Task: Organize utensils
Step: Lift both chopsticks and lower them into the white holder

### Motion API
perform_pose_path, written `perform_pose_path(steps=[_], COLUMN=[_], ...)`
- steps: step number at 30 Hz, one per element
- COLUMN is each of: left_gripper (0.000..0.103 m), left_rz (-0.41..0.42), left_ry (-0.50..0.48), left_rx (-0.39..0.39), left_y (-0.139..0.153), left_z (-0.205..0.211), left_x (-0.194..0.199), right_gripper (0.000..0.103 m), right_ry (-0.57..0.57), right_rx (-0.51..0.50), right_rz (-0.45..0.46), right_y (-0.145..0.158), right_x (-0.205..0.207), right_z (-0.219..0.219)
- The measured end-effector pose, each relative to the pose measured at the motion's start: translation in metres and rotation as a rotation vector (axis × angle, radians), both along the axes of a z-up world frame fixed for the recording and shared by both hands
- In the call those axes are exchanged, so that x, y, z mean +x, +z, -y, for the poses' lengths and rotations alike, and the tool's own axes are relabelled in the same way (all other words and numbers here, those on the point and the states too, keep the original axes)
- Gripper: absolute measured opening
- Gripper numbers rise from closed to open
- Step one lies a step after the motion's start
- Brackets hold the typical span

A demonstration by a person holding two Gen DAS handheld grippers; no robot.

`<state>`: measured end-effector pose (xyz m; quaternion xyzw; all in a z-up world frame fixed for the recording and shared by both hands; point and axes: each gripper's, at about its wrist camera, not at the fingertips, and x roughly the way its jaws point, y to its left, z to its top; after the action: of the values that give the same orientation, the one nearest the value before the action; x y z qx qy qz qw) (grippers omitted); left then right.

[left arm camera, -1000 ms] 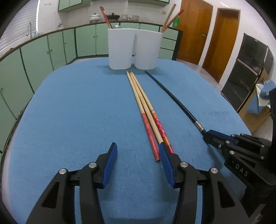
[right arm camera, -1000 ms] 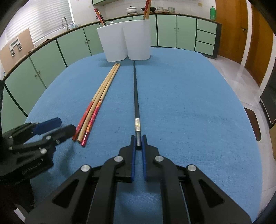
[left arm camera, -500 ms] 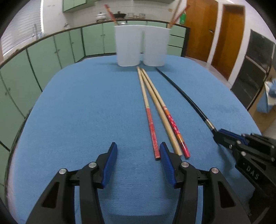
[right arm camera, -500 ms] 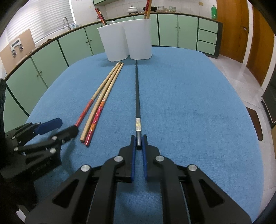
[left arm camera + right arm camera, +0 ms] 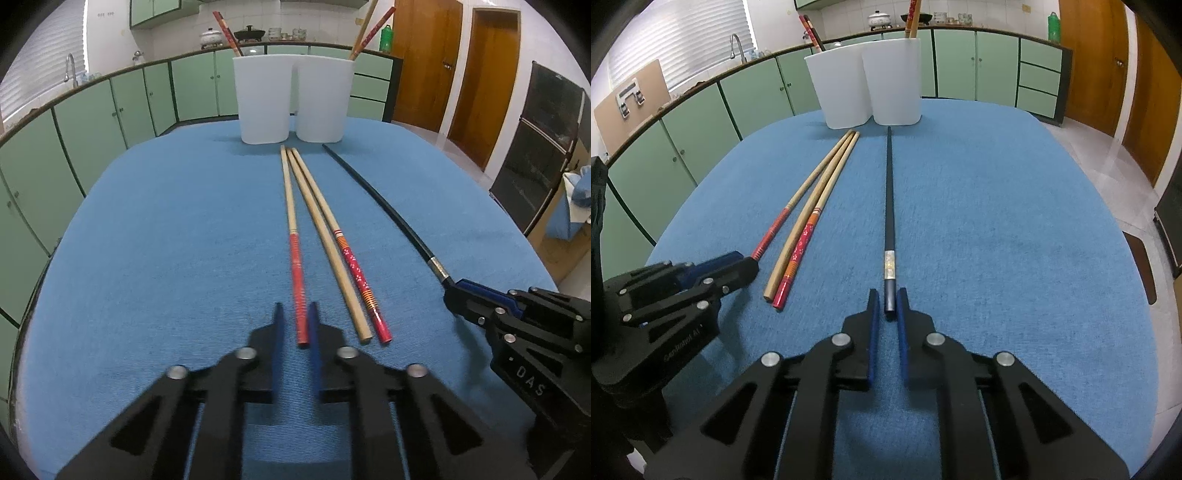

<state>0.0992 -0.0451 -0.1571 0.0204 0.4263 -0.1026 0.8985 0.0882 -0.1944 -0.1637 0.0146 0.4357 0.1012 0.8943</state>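
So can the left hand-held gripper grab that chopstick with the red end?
Probably yes. The left hand-held gripper already has its blue fingers on either side of the red-ended chopstick, near its end. Nothing lies between them, and the other two chopsticks sit off to the right.
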Motion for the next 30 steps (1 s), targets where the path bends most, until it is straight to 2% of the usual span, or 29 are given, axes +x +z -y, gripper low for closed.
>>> perform_pose_path(steps=[7,12,21,30], left_gripper=[0.006,0.006,0.006,0.006], left_rz=[0.007,0.049,0.210,0.340], left_ry=[0.007,0.011,0.016,-0.007], left_rx=[-0.030,-0.030,-0.055,-0.093], left_y=[0.002,0.015,0.078,0.136], left_z=[-0.003,-0.007,-0.018,-0.025], left_x=[0.000,-0.009,-0.023,-0.014], right_gripper=[0.006,0.006,0.006,0.006], right_ry=[0.001,0.002,0.024,0.064], right_rx=[-0.009,-0.013,-0.002,0.031], right_rz=[0.014,0.063,0.203,0.286], right_y=[0.002,0.016,0.075,0.130], right_x=[-0.003,-0.008,-0.010,0.007], right_z=[-0.001,0.000,0.008,0.010])
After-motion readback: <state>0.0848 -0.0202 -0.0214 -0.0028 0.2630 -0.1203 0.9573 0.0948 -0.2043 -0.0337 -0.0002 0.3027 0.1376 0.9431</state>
